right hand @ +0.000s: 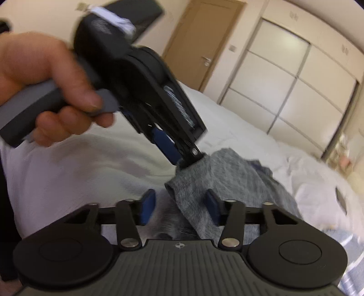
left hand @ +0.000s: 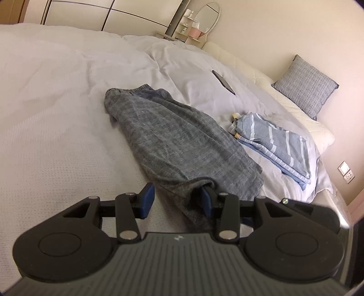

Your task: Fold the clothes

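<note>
A grey knit garment (left hand: 170,136) with an elastic waistband lies stretched across the white bed (left hand: 56,113), waistband at the far end. My left gripper (left hand: 177,200) is open at the near hem; its right finger is tucked inside the hem opening and cloth drapes over it, while the left finger is bare. In the right wrist view a hand (right hand: 45,86) holds that left gripper (right hand: 182,153), one finger poked into the grey garment (right hand: 227,177). My right gripper (right hand: 180,209) is open just below it, with the lifted hem hanging between its fingers, nearer the right one.
A folded blue striped cloth (left hand: 273,145) lies right of the garment. A dark phone (left hand: 223,82) rests on the duvet beyond. A grey pillow (left hand: 304,84) leans on the wall. A mirror and shelves (left hand: 204,20), a wardrobe (right hand: 284,75) and a door (right hand: 204,45) stand behind the bed.
</note>
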A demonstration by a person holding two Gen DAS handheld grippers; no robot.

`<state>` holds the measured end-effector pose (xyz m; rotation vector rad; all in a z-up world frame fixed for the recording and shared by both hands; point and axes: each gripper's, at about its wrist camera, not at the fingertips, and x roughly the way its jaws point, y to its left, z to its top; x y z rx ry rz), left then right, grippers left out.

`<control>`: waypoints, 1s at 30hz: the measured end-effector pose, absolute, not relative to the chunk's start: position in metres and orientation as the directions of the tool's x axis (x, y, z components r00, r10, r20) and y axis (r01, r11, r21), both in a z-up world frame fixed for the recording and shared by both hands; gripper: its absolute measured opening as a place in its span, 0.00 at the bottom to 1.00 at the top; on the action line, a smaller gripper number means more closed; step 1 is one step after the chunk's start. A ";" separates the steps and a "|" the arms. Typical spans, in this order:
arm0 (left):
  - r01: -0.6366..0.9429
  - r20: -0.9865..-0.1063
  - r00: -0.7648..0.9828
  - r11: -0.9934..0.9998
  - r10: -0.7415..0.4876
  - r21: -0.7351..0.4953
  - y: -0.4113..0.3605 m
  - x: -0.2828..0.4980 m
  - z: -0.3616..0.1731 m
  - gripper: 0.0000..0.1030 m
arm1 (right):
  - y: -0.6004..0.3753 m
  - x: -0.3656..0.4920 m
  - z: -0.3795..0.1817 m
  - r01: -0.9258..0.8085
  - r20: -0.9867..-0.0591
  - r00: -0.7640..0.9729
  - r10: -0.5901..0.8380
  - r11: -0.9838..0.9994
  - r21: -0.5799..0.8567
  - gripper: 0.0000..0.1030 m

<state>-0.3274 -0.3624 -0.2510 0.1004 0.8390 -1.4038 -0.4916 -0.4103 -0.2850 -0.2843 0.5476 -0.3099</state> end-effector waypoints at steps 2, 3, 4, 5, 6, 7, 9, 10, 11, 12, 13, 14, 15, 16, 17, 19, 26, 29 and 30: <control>0.900 -0.568 -0.055 0.206 -0.821 -0.385 -0.359 -0.330 -0.250 0.37 | -0.422 -0.496 -0.278 0.239 -0.461 0.813 -0.355 0.926 -0.291 0.16; 0.909 -0.574 -0.048 0.203 -0.818 -0.365 -0.357 -0.332 -0.250 0.37 | -0.427 -0.499 -0.275 0.247 -0.460 0.811 -0.361 0.925 -0.290 0.11; 0.916 -0.580 -0.042 0.201 -0.814 -0.348 -0.355 -0.334 -0.251 0.36 | -0.432 -0.502 -0.273 0.254 -0.459 0.809 -0.366 0.923 -0.288 0.04; 0.922 -0.586 -0.041 0.196 -0.809 -0.334 -0.354 -0.336 -0.253 0.36 | -0.436 -0.505 -0.270 0.259 -0.458 0.807 -0.372 0.921 -0.292 0.02; 0.922 -0.589 -0.049 0.190 -0.806 -0.336 -0.353 -0.339 -0.256 0.36 | -0.438 -0.508 -0.268 0.258 -0.456 0.805 -0.379 0.916 -0.307 0.01; 0.922 -0.593 -0.057 0.186 -0.803 -0.340 -0.352 -0.341 -0.258 0.36 | -0.441 -0.510 -0.265 0.257 -0.455 0.802 -0.386 0.911 -0.322 0.01; 0.918 -0.604 -0.064 0.190 -0.794 -0.347 -0.353 -0.345 -0.266 0.36 | -0.441 -0.514 -0.265 0.239 -0.446 0.804 -0.394 0.900 -0.364 0.00; 0.915 -0.609 -0.067 0.194 -0.790 -0.353 -0.355 -0.347 -0.269 0.36 | -0.439 -0.515 -0.265 0.226 -0.441 0.806 -0.395 0.893 -0.388 0.00; 0.915 -0.611 -0.065 0.198 -0.789 -0.352 -0.356 -0.348 -0.271 0.36 | -0.437 -0.517 -0.265 0.213 -0.435 0.808 -0.397 0.886 -0.412 0.00; 0.915 -0.613 -0.061 0.201 -0.788 -0.350 -0.357 -0.349 -0.272 0.33 | -0.436 -0.518 -0.266 0.200 -0.429 0.811 -0.398 0.877 -0.436 0.00; 0.914 -0.614 -0.058 0.205 -0.787 -0.349 -0.359 -0.350 -0.274 0.15 | -0.434 -0.519 -0.267 0.187 -0.423 0.811 -0.404 0.864 -0.467 0.00; 0.912 -0.616 -0.062 0.206 -0.786 -0.355 -0.359 -0.349 -0.273 0.03 | -0.434 -0.518 -0.270 0.171 -0.415 0.809 -0.417 0.842 -0.512 0.00; 0.909 -0.617 -0.067 0.206 -0.784 -0.361 -0.359 -0.348 -0.272 0.03 | -0.433 -0.518 -0.272 0.155 -0.406 0.807 -0.429 0.817 -0.555 0.00; 0.907 -0.618 -0.073 0.207 -0.783 -0.368 -0.359 -0.347 -0.271 0.03 | -0.433 -0.517 -0.275 0.139 -0.397 0.805 -0.441 0.790 -0.597 0.00; 0.911 -0.616 -0.072 0.201 -0.785 -0.361 -0.356 -0.347 -0.268 0.03 | -0.432 -0.517 -0.278 0.122 -0.388 0.803 -0.453 0.762 -0.637 0.00; 0.911 -0.609 -0.081 0.190 -0.789 -0.367 -0.351 -0.345 -0.264 0.02 | -0.431 -0.515 -0.283 0.088 -0.366 0.800 -0.474 0.697 -0.711 0.00; 0.863 -0.592 -0.143 0.193 -0.793 -0.468 -0.340 -0.331 -0.265 0.01 | -0.412 -0.509 -0.315 -0.078 -0.388 0.813 -0.434 0.579 -0.812 0.00; 0.860 -0.613 -0.140 0.211 -0.778 -0.465 -0.336 -0.327 -0.272 0.01 | -0.405 -0.509 -0.326 -0.123 -0.412 0.815 -0.408 0.572 -0.811 0.00; 0.862 -0.616 -0.152 0.202 -0.773 -0.465 -0.334 -0.326 -0.273 0.01 | -0.405 -0.510 -0.328 -0.124 -0.415 0.814 -0.407 0.576 -0.808 0.00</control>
